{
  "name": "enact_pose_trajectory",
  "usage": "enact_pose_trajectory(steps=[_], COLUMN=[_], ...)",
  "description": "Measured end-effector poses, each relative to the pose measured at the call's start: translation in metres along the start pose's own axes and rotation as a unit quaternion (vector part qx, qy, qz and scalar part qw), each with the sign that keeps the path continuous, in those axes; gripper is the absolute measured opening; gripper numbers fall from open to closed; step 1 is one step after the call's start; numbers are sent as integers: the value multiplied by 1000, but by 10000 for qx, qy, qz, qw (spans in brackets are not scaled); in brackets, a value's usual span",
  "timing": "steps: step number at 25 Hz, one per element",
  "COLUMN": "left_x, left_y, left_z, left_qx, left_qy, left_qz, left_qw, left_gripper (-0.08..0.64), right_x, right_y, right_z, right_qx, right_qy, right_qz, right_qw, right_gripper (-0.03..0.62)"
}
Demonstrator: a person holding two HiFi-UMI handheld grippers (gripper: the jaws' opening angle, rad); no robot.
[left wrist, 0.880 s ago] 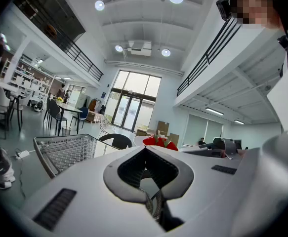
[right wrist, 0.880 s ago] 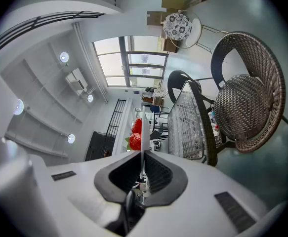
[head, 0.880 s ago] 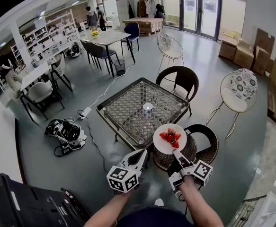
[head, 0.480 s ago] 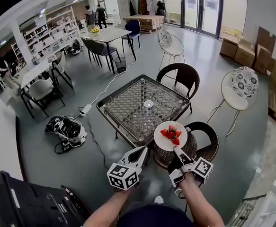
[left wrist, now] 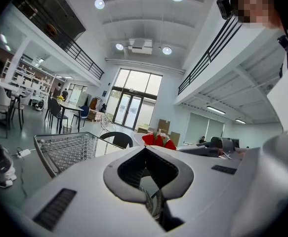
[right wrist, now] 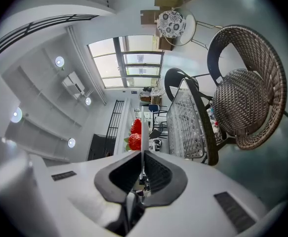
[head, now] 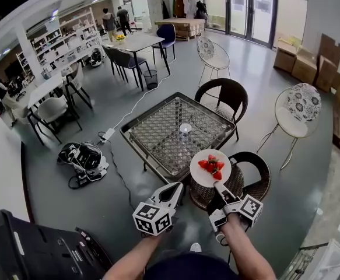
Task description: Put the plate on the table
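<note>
A white plate (head: 210, 168) carrying several red strawberries (head: 211, 165) hangs in the air just off the near right corner of the glass-topped wire table (head: 158, 139), above a wicker chair. My right gripper (head: 219, 188) is shut on the plate's near rim. In the right gripper view the plate (right wrist: 142, 127) shows edge-on between the jaws, with the strawberries (right wrist: 134, 135) to its left. My left gripper (head: 173, 190) is beside it on the left, shut and holding nothing. From the left gripper view the strawberries (left wrist: 157, 140) peek over the closed jaws and the table (left wrist: 64, 149) lies to the left.
A small white round object (head: 185, 128) sits in the middle of the table. A dark wicker chair (head: 251, 171) stands under the plate and another dark chair (head: 219, 98) at the table's far side. Bags and a cable (head: 85, 159) lie on the floor at left.
Hardly anything: the plate and both grippers hold their places near the table's corner. The head view has shifted only slightly.
</note>
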State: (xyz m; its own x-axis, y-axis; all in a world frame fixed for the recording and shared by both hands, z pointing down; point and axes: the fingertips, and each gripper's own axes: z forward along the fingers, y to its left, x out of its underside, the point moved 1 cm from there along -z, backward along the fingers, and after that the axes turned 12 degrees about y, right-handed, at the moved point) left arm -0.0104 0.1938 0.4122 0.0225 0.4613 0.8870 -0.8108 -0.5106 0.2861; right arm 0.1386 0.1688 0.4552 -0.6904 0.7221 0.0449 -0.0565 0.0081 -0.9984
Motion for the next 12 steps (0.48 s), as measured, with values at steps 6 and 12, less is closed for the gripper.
enact_pose_trajectory(steps=[6, 12], left_x=[-5, -7], left_y=[-7, -8], left_z=[12, 21], left_qx=[-39, -104], left_qy=[38, 67], left_qz=[-15, -13], left_qw=[10000, 9999], left_gripper=[5, 5], right_x=[-14, -24], right_y=[1, -1], right_z=[-3, 2], right_qx=[36, 41], right_qy=[45, 121], right_qz=[14, -11], right_qw=[10000, 9999], right_gripper=[17, 15])
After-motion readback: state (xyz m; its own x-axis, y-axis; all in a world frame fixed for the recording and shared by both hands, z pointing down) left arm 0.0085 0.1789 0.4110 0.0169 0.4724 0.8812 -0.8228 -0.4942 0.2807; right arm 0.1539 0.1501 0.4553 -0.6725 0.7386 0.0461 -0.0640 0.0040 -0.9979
